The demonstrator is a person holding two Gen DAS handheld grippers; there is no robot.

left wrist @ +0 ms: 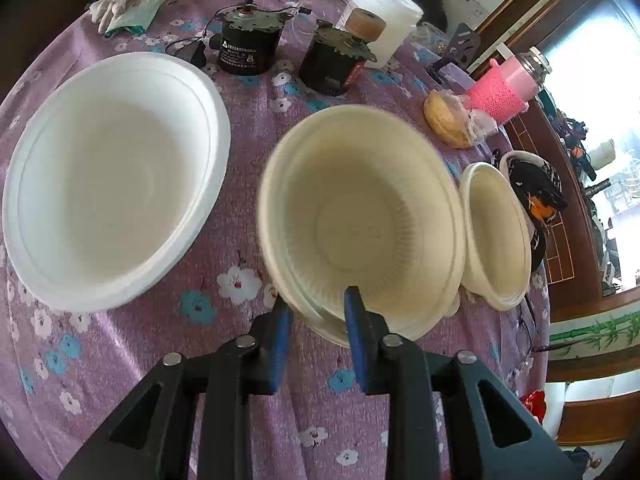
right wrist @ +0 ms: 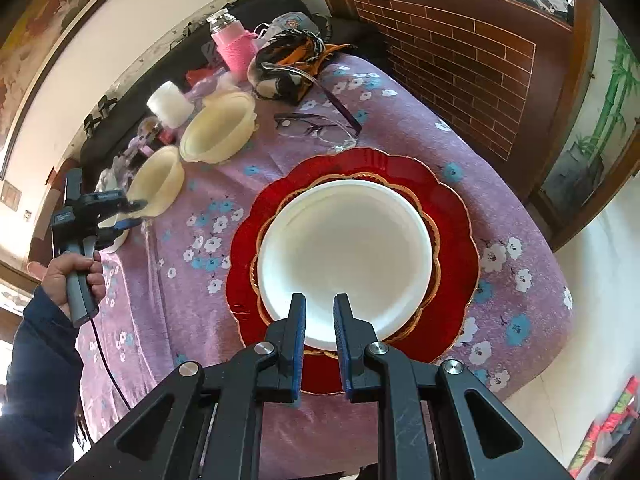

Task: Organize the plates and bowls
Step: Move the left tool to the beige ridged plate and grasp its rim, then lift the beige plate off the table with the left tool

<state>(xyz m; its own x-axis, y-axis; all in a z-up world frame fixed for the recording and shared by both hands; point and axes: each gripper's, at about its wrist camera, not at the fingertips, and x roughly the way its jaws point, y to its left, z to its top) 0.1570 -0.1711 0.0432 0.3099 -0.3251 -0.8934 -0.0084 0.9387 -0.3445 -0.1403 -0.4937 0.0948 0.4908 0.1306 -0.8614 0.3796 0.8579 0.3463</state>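
Left wrist view: left gripper (left wrist: 318, 300) at 6 o'clock, blue pads pinching the near rim of a cream bowl (left wrist: 362, 220), one pad outside the wall and one inside; bowl slightly blurred, possibly lifted off the cloth, though not certain from this angle. Large white bowl (left wrist: 116, 180) at 9 o'clock, resting on the purple floral tabletop (left wrist: 240, 360), apart from the held bowl. Second, smaller cream bowl (left wrist: 496, 236) at 3 o'clock, just beside the held one. Two black motors (left wrist: 248, 46) at 12 o'clock, white jar (left wrist: 390, 24) and pink-sleeved bottle (left wrist: 502, 88) toward 1–2 o'clock, gloves (left wrist: 132, 6) at 11 o'clock. Right wrist view: right gripper (right wrist: 320, 300) at 6 o'clock, pads nearly pressed together with a narrow gap, nothing between them, over the near edge of a white plate (right wrist: 348, 252) stacked centrally on a red scalloped plate (right wrist: 452, 204). Spectacles (right wrist: 316, 126) at 12 o'clock. A hand (right wrist: 70, 276) at 9 o'clock gripping the left tool's handle.
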